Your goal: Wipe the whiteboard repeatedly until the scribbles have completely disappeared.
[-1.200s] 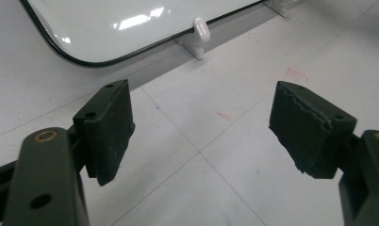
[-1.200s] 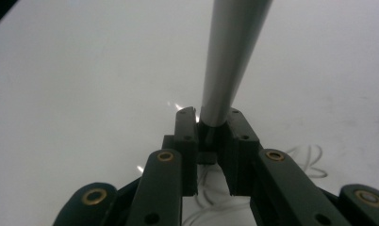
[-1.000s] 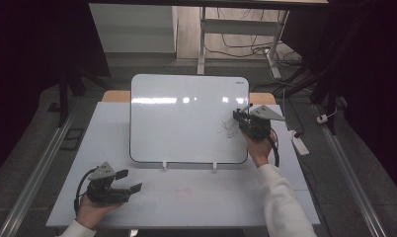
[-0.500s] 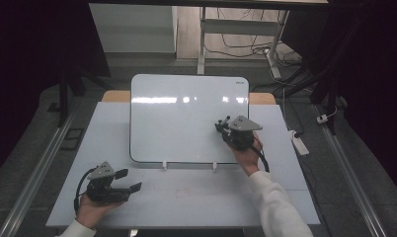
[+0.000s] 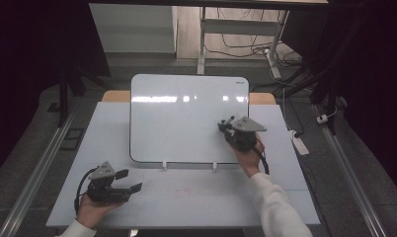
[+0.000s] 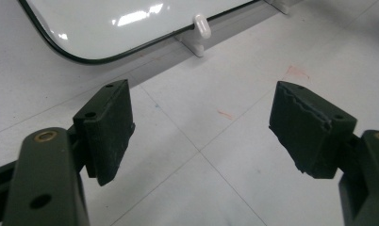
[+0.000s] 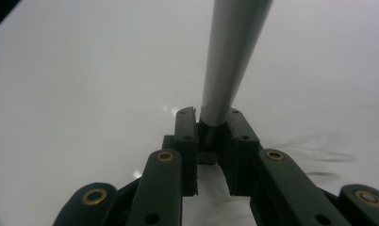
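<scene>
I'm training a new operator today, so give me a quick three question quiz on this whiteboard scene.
1. True or false: the left gripper holds something between its jaws.
2. What does the right gripper clamp: A, a grey rod-like tool; B, a cloth; C, a cup?
3. Over which surface is the right gripper working?

Key:
1. False, its jaws stand open above the table.
2. A.
3. The whiteboard, near faint dark marks.

Grey rod (image 7: 230, 56) clamped in right gripper (image 7: 211, 136) cut off by top edge of right gripper view; far end and identity not determinable. Faint marks on whiteboard (image 7: 84, 94) beside jaws blurred, unreadable. Whiteboard logo too small in high view.
</scene>
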Demonstrator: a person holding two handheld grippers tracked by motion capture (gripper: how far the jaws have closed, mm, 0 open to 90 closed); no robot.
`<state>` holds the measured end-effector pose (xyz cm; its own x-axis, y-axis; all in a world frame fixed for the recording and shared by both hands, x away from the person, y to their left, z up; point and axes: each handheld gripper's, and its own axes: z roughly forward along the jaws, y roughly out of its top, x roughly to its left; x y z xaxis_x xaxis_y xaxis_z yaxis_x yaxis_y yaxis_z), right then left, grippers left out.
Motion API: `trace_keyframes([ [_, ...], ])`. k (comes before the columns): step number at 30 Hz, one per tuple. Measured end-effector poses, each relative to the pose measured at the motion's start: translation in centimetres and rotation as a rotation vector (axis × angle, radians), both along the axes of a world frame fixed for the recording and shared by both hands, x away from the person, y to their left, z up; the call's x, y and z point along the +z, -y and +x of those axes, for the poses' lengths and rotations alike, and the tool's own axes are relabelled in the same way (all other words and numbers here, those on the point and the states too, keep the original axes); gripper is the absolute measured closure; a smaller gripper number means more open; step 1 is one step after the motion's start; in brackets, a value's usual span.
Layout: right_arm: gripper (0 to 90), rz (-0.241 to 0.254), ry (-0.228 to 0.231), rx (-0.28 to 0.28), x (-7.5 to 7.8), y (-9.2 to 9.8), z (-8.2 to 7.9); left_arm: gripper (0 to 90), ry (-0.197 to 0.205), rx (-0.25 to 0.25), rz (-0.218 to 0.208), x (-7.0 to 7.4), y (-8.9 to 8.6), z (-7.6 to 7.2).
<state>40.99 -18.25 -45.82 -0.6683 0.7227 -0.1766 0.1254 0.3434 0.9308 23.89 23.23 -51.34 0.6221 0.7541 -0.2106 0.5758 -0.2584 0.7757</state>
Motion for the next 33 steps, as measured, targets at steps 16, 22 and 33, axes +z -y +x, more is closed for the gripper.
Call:
trace_keyframes([
  [16, 77.9, -0.100, 0.006, 0.068, -1.1, -0.5, -1.6, 23.0, -0.006, 0.008, -0.011, 0.0, -0.1, 0.1],
  [22, 77.9, 0.031, 0.018, -0.056, -0.5, 1.8, -0.5, 23.0, -0.006, 0.008, -0.014, 0.0, -0.1, 0.0],
  [33, 77.9, 0.024, 0.008, -0.017, 0.2, 1.4, 0.3, 23.0, -0.005, 0.009, -0.015, 0.0, -0.1, 0.1],
])
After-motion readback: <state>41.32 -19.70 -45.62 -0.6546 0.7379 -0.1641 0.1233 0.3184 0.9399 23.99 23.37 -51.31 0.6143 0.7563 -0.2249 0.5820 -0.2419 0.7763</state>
